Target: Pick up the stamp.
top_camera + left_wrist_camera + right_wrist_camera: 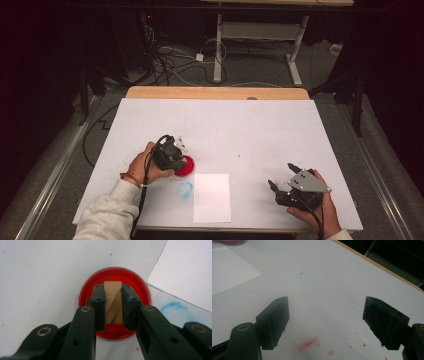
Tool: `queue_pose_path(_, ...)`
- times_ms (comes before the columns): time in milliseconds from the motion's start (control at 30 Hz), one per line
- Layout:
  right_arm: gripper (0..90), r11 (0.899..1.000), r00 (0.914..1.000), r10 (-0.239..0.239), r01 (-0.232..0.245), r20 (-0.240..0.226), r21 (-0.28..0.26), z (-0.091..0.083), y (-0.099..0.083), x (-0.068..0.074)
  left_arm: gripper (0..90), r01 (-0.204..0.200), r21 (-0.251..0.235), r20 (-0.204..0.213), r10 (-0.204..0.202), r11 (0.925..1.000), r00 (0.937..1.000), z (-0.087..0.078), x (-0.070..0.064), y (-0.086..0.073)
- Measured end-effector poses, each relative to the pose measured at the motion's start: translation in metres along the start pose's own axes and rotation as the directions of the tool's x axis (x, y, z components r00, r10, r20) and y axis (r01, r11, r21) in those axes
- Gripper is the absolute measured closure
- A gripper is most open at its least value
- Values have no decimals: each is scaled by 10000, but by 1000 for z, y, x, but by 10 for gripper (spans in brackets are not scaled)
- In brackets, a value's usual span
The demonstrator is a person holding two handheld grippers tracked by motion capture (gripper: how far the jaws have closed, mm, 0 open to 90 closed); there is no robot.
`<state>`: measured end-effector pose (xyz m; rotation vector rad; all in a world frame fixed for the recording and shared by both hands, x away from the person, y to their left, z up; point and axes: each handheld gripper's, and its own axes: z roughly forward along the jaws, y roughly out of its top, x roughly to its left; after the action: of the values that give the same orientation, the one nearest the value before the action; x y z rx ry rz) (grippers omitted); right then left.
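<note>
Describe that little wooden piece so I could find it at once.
On the white-covered table, look near the front left for the round red dish. Above it, the left gripper clamps a small wooden block between its jaws: the one pale tan, grained thing among red and white.

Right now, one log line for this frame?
left gripper: shut on wooden block, over red dish | right gripper: open, empty, above table | white sheet: untouched
</note>
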<state>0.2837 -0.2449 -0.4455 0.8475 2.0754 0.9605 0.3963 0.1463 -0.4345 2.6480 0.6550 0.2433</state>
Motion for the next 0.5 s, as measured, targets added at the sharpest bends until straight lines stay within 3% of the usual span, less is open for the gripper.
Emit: queue_pose_path(500, 217, 10000, 10000, 33, -33, 10, -1, 0, -1, -1, 732, 7, -344, -313, -18, 9994, 9995, -9, 0, -5)
